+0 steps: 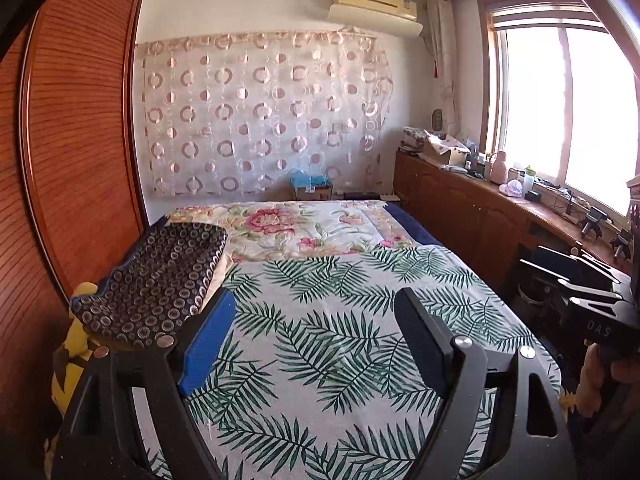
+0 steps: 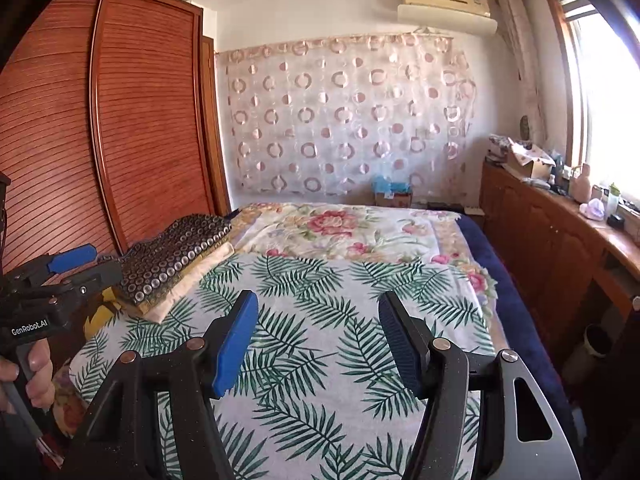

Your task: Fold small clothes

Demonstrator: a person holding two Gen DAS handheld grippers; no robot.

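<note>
I've got the left gripper [image 1: 316, 308] spread wide and empty above the leaf-print sheet [image 1: 340, 320]. My right gripper [image 2: 318, 312] is parted too, holding nothing. The dark ring-patterned garment [image 2: 176, 256] lies folded on the bed's left edge, long axis running toward the wardrobe [image 2: 120, 120].

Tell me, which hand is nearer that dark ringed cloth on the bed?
Left, probably. The dark ringed cloth lies just beside the left gripper, whose fingers are open and empty. The right gripper, also open, sits further away.
</note>
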